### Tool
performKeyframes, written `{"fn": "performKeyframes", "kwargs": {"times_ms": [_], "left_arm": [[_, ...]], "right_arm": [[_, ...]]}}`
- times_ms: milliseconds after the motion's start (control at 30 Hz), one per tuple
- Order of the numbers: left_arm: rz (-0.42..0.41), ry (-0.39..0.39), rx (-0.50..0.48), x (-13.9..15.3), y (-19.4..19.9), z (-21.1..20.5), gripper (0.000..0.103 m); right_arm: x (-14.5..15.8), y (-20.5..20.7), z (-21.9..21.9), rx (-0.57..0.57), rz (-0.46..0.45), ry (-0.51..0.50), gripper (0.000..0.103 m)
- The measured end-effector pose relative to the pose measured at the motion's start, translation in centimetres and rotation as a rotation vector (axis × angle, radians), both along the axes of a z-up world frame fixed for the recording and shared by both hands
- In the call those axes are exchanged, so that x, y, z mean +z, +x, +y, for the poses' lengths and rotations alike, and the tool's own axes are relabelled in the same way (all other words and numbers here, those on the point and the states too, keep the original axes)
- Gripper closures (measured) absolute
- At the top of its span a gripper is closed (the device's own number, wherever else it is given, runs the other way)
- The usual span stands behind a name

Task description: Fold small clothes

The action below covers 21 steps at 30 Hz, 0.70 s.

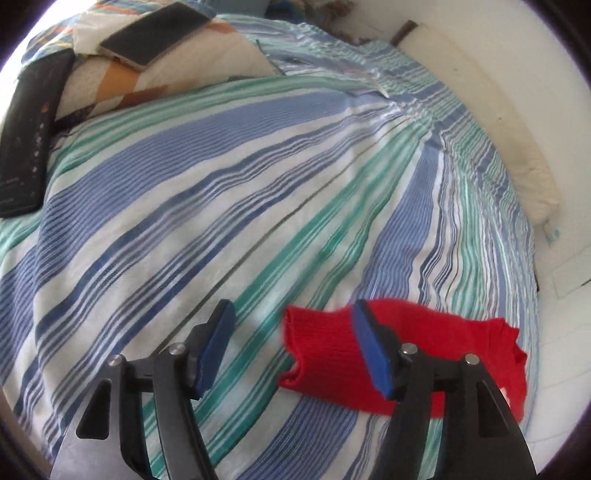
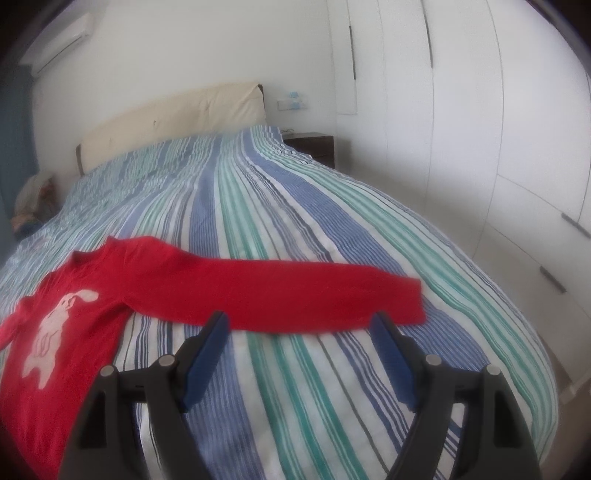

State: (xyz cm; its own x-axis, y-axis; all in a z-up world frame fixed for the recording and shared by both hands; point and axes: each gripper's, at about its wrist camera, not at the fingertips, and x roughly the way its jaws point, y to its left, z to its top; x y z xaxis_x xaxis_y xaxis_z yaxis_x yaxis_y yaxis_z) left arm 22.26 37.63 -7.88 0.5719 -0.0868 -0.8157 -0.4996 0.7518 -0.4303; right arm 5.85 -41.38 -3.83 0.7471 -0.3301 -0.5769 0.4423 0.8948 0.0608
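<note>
1. Red sweater lies flat on the striped bedspread, front up, with a white rabbit print on the chest.
2. One sleeve stretches straight out sideways across the stripes, and its cuff ends toward the wardrobe side.
3. Right gripper sits just short of that sleeve, jaws spread wide and holding nothing. Blue pads face each other, and their tips reach the sleeve's near edge. Contact cannot be told from this view.
4. Left gripper is also spread wide with nothing between the jaws; bare bedspread shows in the gap.
5. In the left wrist view, the right-hand blue pad overlaps a red sleeve end lying on the bed. The ribbed cuff pokes into the gap. Whether the pad is touching or above it is unclear.
6. Cream headboard cushion runs along the far end of the bed, with a dark nightstand beside it.
7. White wardrobe doors fill the right side of the right wrist view, and an air conditioner sits high on the wall.
8. In the left wrist view, a patterned pillow rests at the far left of the bed with two dark flat pads on and beside it.
</note>
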Motion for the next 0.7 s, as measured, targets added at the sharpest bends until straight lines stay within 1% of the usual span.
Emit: {"fn": "performKeyframes", "kwargs": {"times_ms": [33, 67, 100, 133, 167, 200, 233, 267, 300, 367, 433, 500, 533, 567, 600, 633, 667, 700], "left_arm": [[0.015, -0.014, -0.01, -0.4, 0.4, 0.2, 0.036], [0.026, -0.011, -0.023, -0.6, 0.8, 0.1, 0.036], [0.024, -0.002, -0.043, -0.6, 1.0, -0.2, 0.039], [0.011, 0.001, -0.071, -0.3, 1.2, -0.7, 0.045], [-0.007, -0.014, -0.114, -0.2, 1.3, -1.2, 0.061], [-0.018, -0.025, -0.153, -0.1, 1.5, -1.9, 0.075], [-0.022, -0.018, -0.184, -0.1, 1.7, -2.6, 0.083], [-0.016, 0.001, -0.211, 0.0, 1.5, -3.2, 0.097], [-0.002, 0.054, -0.212, 0.0, 1.6, -3.6, 0.099], [0.047, 0.212, -0.157, 0.3, 1.5, -4.0, 0.102], [0.078, 0.326, -0.087, 0.5, 1.0, -3.4, 0.103], [0.101, 0.407, -0.021, 0.8, 0.5, -2.6, 0.103], [0.104, 0.416, 0.004, 0.8, 0.1, -2.0, 0.103], [0.083, 0.382, 0.011, 0.8, -0.2, -1.4, 0.103], [0.036, 0.304, -0.004, 0.9, -0.6, -0.6, 0.103], [-0.02, 0.195, -0.03, 0.9, -0.9, 0.1, 0.102], [-0.041, 0.11, -0.035, 0.6, -1.2, 0.7, 0.094], [-0.034, 0.057, -0.032, 0.2, -1.2, 1.1, 0.075]], "right_arm": [[0.0, 0.1, 0.1, 0.0, 0.003, -0.004, 0.025], [-0.1, 0.2, 0.1, 0.001, 0.006, -0.004, 0.025], [-0.2, 0.3, 0.1, 0.001, 0.008, -0.004, 0.025], [-0.2, 0.3, 0.1, 0.001, 0.01, -0.004, 0.025], [-0.3, 0.4, 0.2, 0.001, 0.014, -0.005, 0.025], [-0.3, 0.4, 0.2, 0.0, 0.016, -0.007, 0.025], [-0.3, 0.4, 0.2, -0.001, 0.017, -0.009, 0.025], [-0.3, 0.4, 0.2, -0.002, 0.017, -0.012, 0.025], [-0.3, 0.4, 0.2, -0.004, 0.017, -0.013, 0.025], [-0.4, 0.4, 0.0, -0.008, 0.016, -0.009, 0.025], [-0.4, 0.3, -0.1, -0.01, 0.016, -0.004, 0.025], [-0.4, 0.3, -0.1, -0.009, 0.016, -0.006, 0.025], [-0.4, 0.3, 0.0, -0.008, 0.015, -0.01, 0.025], [-0.4, 0.3, 0.0, -0.007, 0.016, -0.013, 0.025], [-0.4, 0.3, 0.0, -0.006, 0.017, -0.014, 0.025], [-0.4, 0.4, 0.0, -0.005, 0.018, -0.013, 0.025], [-0.4, 0.4, 0.0, -0.005, 0.019, -0.012, 0.025], [-0.4, 0.5, 0.1, -0.005, 0.02, -0.011, 0.025]]}}
